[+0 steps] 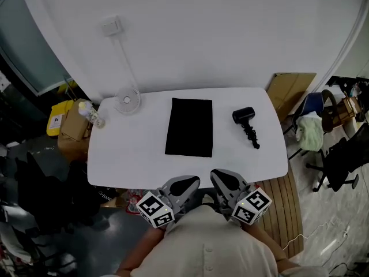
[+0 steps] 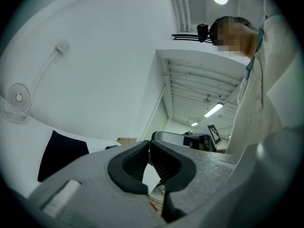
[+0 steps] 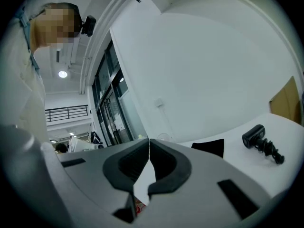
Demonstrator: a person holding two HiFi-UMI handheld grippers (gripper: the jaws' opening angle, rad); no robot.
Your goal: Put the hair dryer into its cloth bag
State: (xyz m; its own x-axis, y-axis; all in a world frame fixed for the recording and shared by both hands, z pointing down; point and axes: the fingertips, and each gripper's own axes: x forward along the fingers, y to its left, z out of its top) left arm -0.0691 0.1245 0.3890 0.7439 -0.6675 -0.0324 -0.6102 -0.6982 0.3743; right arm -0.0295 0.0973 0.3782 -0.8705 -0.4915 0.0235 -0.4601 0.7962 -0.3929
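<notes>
Our left gripper [image 1: 185,184] and right gripper [image 1: 223,180]: jaws together, empty, at near table edge. Small black hair dryer [image 1: 247,124] ahead-right, nearer right gripper, handle toward us, right of flat black cloth bag [image 1: 189,127].

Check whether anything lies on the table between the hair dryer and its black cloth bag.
Nothing visible does. The hair dryer lies right of the cloth bag, apart from it, with only bare table between. The small fan and bottle stand far left, off that path.
</notes>
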